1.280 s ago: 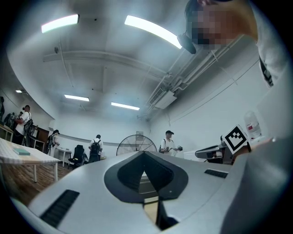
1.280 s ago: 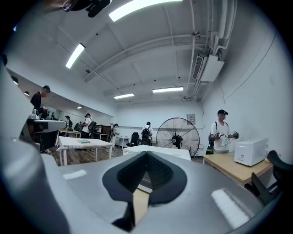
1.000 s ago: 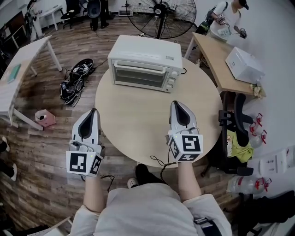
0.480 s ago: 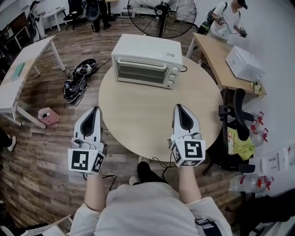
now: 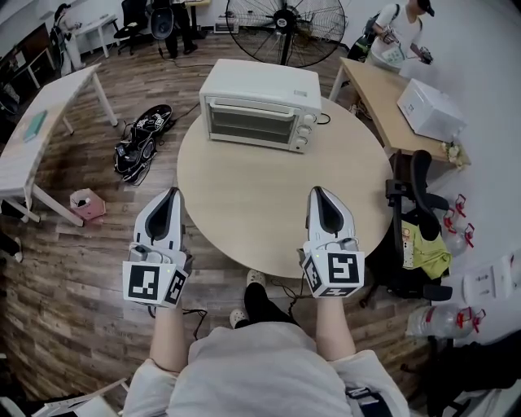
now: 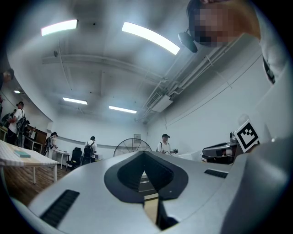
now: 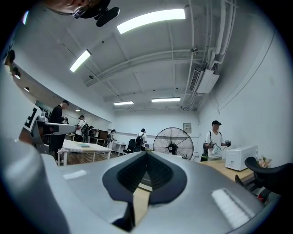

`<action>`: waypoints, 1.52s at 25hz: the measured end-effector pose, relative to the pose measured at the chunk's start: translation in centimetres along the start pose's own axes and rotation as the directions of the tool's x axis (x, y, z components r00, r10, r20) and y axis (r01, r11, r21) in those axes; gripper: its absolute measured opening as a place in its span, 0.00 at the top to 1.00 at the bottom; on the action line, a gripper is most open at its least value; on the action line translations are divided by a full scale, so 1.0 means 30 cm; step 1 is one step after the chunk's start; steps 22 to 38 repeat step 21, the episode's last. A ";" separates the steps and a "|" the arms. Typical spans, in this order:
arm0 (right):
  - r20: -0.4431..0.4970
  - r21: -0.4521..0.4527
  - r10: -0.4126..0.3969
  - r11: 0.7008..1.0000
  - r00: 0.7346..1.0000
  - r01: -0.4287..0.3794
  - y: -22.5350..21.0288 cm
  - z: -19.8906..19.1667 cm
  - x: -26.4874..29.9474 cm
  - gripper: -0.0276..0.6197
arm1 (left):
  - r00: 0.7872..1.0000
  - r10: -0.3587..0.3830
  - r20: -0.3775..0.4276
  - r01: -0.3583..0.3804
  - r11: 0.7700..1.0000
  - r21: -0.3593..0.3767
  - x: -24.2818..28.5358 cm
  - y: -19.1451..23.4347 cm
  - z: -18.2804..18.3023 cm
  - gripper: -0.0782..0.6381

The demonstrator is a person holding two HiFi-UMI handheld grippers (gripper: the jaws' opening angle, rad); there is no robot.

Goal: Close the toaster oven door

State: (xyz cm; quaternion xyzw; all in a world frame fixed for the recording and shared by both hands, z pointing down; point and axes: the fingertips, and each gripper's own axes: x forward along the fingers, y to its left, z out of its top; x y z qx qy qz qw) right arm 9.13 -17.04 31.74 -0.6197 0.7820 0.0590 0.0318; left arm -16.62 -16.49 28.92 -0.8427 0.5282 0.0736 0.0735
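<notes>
the white boxy metal toaster oven [image 5: 259, 106] has a grey-tinted glass door. the pale beige round wooden table [image 5: 269, 212] stands on a streaked brown plank floor [image 5: 81, 277]. the left gripper [image 5: 169, 194] and right gripper [image 5: 317, 192] are light grey with black insets and black-and-white square markers. the small box [image 5: 84, 203] is pink.

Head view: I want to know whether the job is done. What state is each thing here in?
Toaster oven door: closed, flat against the front.
Toaster oven: upright at the far side of the round table.
Left hand-held gripper: shut, empty.
Right hand-held gripper: shut, empty.
Fan: running or not, cannot tell.
</notes>
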 end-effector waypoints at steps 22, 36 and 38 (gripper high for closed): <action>0.018 0.027 -0.005 1.000 1.000 0.004 0.050 0.040 -0.058 0.94 | 1.000 -0.005 0.013 0.005 1.000 -0.016 -0.075 -0.001 0.013 0.88; 0.018 0.027 -0.005 1.000 1.000 0.004 0.050 0.040 -0.058 0.94 | 1.000 -0.005 0.013 0.005 1.000 -0.016 -0.075 -0.001 0.013 0.88; 0.018 0.027 -0.005 1.000 1.000 0.004 0.050 0.040 -0.058 0.94 | 1.000 -0.005 0.013 0.005 1.000 -0.016 -0.075 -0.001 0.013 0.88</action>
